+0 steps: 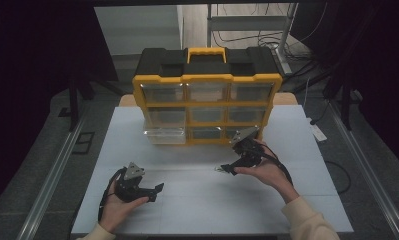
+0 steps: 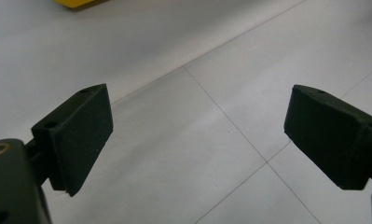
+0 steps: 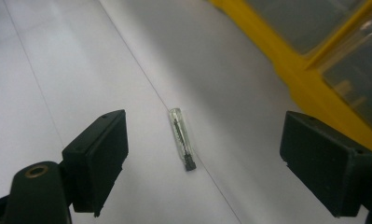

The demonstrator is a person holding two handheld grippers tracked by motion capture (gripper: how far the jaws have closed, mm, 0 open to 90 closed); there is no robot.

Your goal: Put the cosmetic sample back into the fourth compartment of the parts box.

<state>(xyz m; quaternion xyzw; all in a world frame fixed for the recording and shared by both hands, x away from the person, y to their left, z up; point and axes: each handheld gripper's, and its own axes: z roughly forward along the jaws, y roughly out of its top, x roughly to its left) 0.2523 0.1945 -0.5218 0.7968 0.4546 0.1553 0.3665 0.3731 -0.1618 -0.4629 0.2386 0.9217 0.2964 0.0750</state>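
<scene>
A small clear tube with a black cap (image 3: 182, 139) lies flat on the white table, between and just ahead of my right gripper's (image 3: 207, 161) wide-apart jaws. In the high view the tube (image 1: 218, 169) is a tiny glint left of the right gripper (image 1: 228, 169), which a hand holds near the organizer's front. A yellow and black drawer organizer (image 1: 207, 97) stands at the back of the table, with its bottom-left clear drawer (image 1: 163, 135) pulled out. My left gripper (image 1: 156, 192) is open at the front left, over bare table (image 2: 193, 135), holding nothing.
The white table top (image 1: 197, 200) has thin seam lines and open room in the middle and front. The organizer's yellow edge (image 3: 309, 79) runs close on the right of the right gripper view. Metal rails and cables lie on the floor at both sides.
</scene>
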